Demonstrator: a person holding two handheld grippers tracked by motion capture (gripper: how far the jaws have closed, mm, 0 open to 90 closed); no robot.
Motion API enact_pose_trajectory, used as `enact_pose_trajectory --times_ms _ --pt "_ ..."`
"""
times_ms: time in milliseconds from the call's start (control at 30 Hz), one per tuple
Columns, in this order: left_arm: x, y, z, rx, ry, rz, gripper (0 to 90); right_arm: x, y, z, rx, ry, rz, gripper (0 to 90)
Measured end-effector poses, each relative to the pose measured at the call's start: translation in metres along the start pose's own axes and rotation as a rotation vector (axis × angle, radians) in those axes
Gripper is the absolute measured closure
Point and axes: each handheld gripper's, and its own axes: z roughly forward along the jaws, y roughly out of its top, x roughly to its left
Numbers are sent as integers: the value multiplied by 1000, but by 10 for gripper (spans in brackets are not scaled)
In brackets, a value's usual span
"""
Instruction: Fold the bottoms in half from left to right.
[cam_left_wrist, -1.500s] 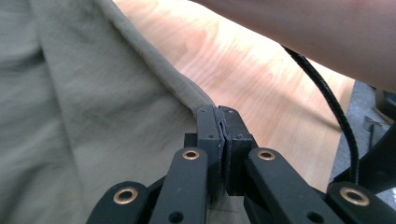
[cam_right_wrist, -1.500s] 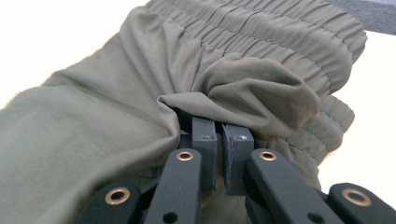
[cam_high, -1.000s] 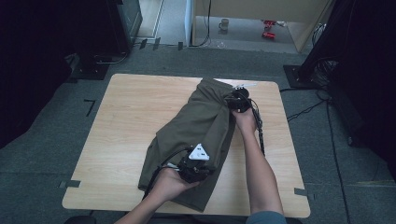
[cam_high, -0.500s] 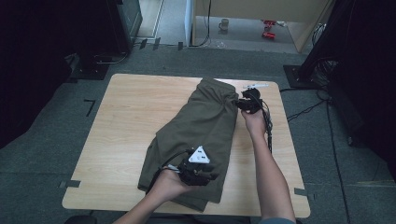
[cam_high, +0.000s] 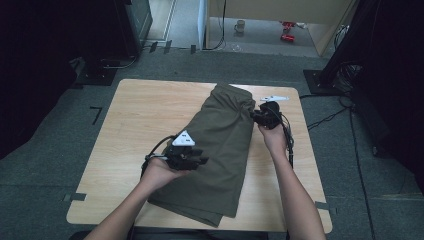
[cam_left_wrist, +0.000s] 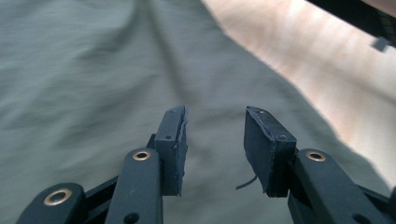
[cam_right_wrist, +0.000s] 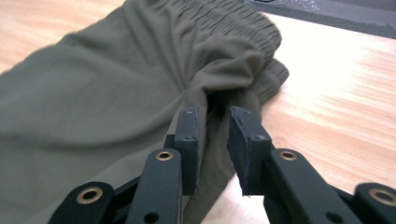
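An olive green garment (cam_high: 225, 140) lies folded lengthwise on the wooden table (cam_high: 140, 115), with its gathered waistband at the far end. My left gripper (cam_high: 200, 161) hovers over the garment's left edge. In the left gripper view my left gripper (cam_left_wrist: 215, 116) is open above flat cloth (cam_left_wrist: 93, 70); its jaws have just been opening and nothing is between them. My right gripper (cam_high: 256, 117) sits at the garment's right edge near the waistband. In the right gripper view a raised fold of cloth (cam_right_wrist: 224, 70) fills the narrow gap of my right gripper (cam_right_wrist: 214, 112).
Bare tabletop stretches to the left (cam_high: 130, 145) and in a strip along the right (cam_high: 300, 165). Beyond the table a mug (cam_high: 240, 25) and red objects (cam_high: 287, 30) lie on the floor. Cables (cam_high: 325, 117) run off to the right past dark stands.
My left gripper has let go of the cloth, opened, and slid left and away from the garment's lower part to its left edge. My right gripper has shifted slightly right.
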Motion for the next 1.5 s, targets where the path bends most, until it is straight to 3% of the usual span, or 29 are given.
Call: enact_pose_trajectory --times_ms 100,300,433,567,733,1067,1267,1500 --pt "13 2 -1 19 28 17 600 4 -5 -3 -2 10 -16 711" --pt "38 10 -3 8 53 68 571 15 -13 -10 -5 53 -33 668" --pt "53 15 1 15 70 68 570 24 -19 -15 -5 76 -42 662" --pt "66 17 6 -1 73 62 567 36 -28 -17 -9 87 -77 653" --pt "77 10 20 28 81 57 554 52 -42 -13 -4 105 -136 630" --pt "92 -7 36 110 88 55 540 81 -68 2 53 171 -176 553" --pt "95 -22 36 96 80 28 546 84 -81 3 102 163 -193 554" --pt "86 -33 28 69 80 -7 569 82 -93 -4 58 159 -207 548"
